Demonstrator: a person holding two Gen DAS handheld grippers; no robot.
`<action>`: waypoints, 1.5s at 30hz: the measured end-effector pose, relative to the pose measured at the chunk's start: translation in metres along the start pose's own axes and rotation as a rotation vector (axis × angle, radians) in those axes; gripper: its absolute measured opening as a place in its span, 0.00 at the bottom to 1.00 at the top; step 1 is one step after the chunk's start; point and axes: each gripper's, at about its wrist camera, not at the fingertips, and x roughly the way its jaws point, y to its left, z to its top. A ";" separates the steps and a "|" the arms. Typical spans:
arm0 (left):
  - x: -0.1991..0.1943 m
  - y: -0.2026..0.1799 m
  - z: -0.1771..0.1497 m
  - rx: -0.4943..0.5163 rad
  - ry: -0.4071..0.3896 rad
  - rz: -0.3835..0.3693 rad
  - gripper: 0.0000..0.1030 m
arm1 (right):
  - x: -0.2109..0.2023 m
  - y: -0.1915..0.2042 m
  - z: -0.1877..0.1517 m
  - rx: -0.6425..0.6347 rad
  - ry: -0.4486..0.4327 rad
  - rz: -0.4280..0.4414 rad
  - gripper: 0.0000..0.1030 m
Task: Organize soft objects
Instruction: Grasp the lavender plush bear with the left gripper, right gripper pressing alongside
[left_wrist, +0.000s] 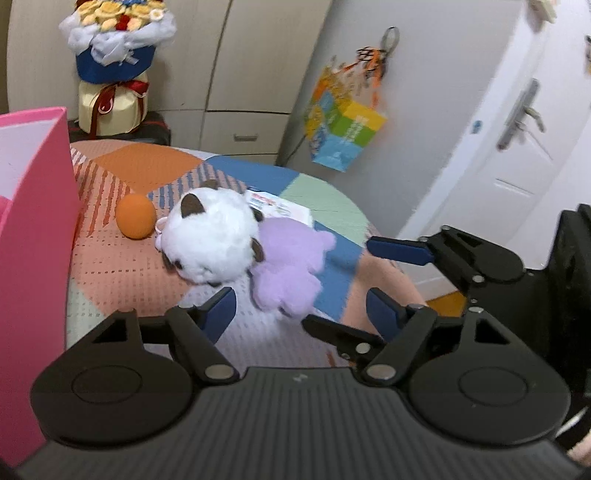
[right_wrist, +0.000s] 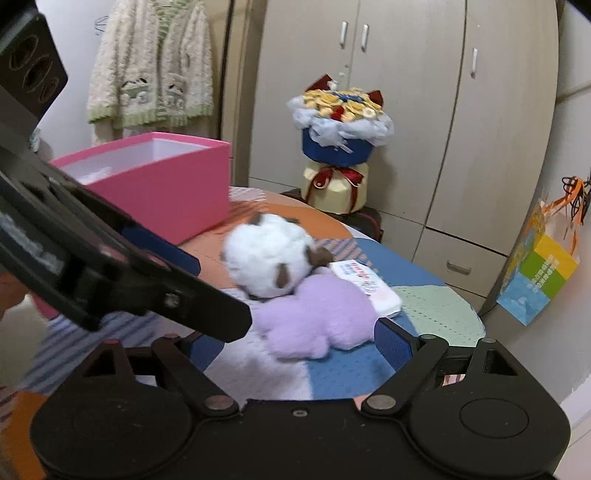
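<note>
1. Hovering low in the left wrist view, the left gripper (left_wrist: 301, 314) held its blue-padded fingers (left_wrist: 218, 314) well apart with nothing between them, just below the purple plush (left_wrist: 288, 266) at mid-frame.
2. Lying against the upper left of that purple plush was a white plush (left_wrist: 210, 236) with brown patches, the two touching on the patchwork cover (left_wrist: 129, 266).
3. An orange ball (left_wrist: 136, 217) sat just left of the white plush, near the pink box (left_wrist: 33, 221) that filled the left edge of the frame.
4. A flat white packet (left_wrist: 280, 208) lay behind the plushes, partly hidden by them.
5. The right gripper (left_wrist: 373, 273) entered from the right of the left wrist view, its jaws spread wide and empty, close to the right side of the purple plush.
6. From the right wrist view, the right gripper (right_wrist: 295, 341) likewise stood wide with the purple plush (right_wrist: 317, 317) just above its fingertips, not pressed by either pad.
7. The left gripper's body crossed the left of that frame, blurred, in front of the pink box (right_wrist: 177, 192).
8. A bouquet (right_wrist: 341, 125) stood in the upper middle, before the wardrobe (right_wrist: 443, 110), and a colourful paper bag (right_wrist: 539, 277) hung at the right edge.
</note>
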 end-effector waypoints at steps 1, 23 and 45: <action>0.007 0.003 0.002 -0.013 0.005 0.001 0.72 | 0.006 -0.005 0.001 0.005 -0.002 0.001 0.88; 0.053 0.022 -0.003 -0.151 0.037 0.019 0.47 | 0.059 -0.026 0.001 -0.172 -0.012 0.203 1.00; 0.045 0.011 -0.014 -0.117 0.056 0.009 0.35 | 0.047 -0.013 -0.013 -0.130 0.024 0.180 0.84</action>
